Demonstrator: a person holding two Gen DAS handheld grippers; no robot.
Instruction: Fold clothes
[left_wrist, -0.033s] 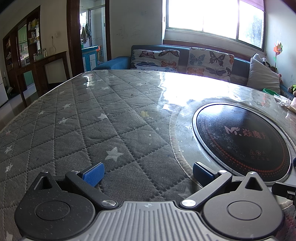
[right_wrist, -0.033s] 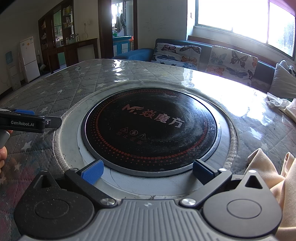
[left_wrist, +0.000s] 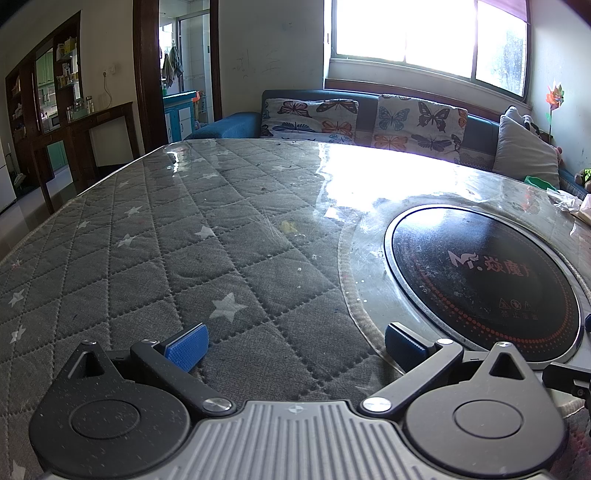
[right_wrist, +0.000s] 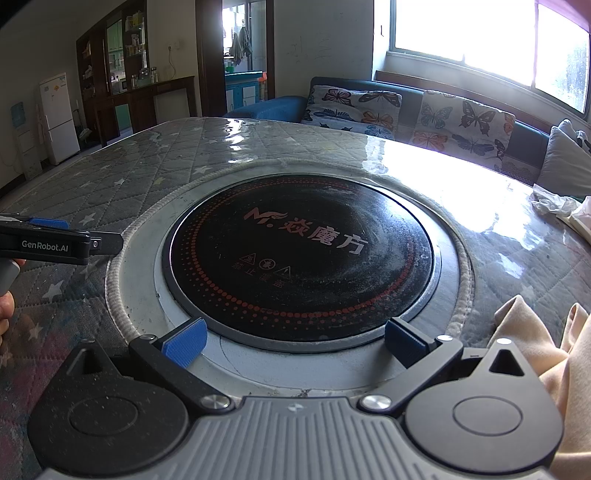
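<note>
both of my grippers are released, blue pads spread wide with nothing between them. the left gripper (left_wrist: 295, 345) looks down at bare quilted star-print table cover (left_wrist: 177, 236), with the round black induction hob (left_wrist: 484, 284) off to its right. the right gripper (right_wrist: 295, 341) sits squarely in front of that hob (right_wrist: 299, 254), its pads hanging over the pale ring around the hob.

the only clothing i can see is a beige garment (right_wrist: 546, 354), bunched in loose folds at the lower right edge of the right wrist view, just beside the right gripper's right-hand finger (right_wrist: 406, 343) and partly hidden behind the gripper body. it does not show in the left wrist view at all. in the right view the left gripper (right_wrist: 88, 242) pokes in from the far left edge, across the hob from the cloth, with a bit of my hand (right_wrist: 5, 314) below it.

so the relation that matters: the garment lies to the right of the right gripper and close to it, while the left one is well apart from it, with the hob between. i judge the right hand should swing rightward to take it first. i can't tell the garment's long axis or which edge is hem or collar, since too little of it shows and it's crumpled. folding has not begun; it needs pulling onto the open quilted area and spreading flat.
</note>
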